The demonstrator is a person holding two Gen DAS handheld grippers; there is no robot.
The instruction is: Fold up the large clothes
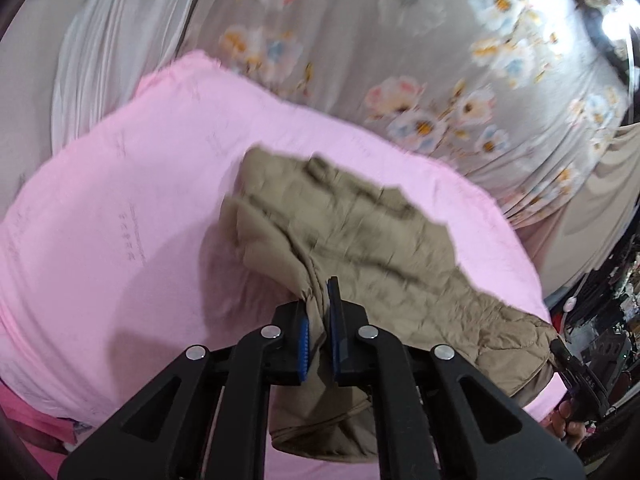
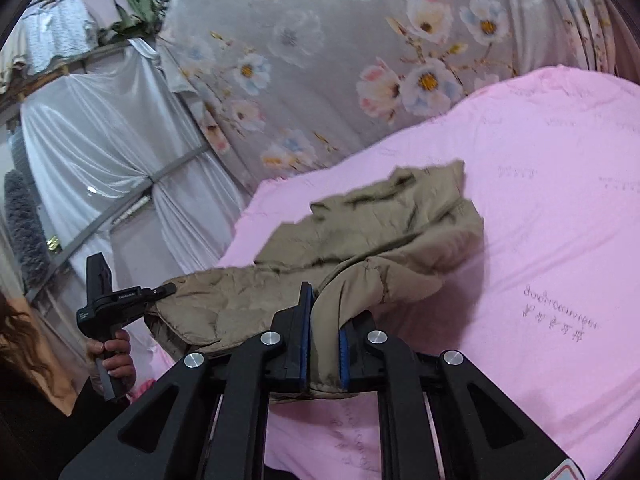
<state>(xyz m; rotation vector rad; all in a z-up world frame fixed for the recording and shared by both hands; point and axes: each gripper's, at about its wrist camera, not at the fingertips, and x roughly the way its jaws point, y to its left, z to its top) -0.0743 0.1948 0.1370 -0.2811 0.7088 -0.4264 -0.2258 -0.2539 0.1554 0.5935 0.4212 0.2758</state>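
while the pink sheet (image 2: 540, 240) lies spread across the bed, your khaki jacket (image 1: 360, 220) sits bunched on it, barely folded. your left gripper (image 1: 318, 308) and right gripper (image 2: 326, 320) each clamp jacket fabric; squaring and folding remain.

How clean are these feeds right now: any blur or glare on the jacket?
Left wrist view: the tan jacket is motion-smeared, and a lamp blows out the top right. Right wrist view: the jacket is sharper, with even light and fisheye bending at the edges.
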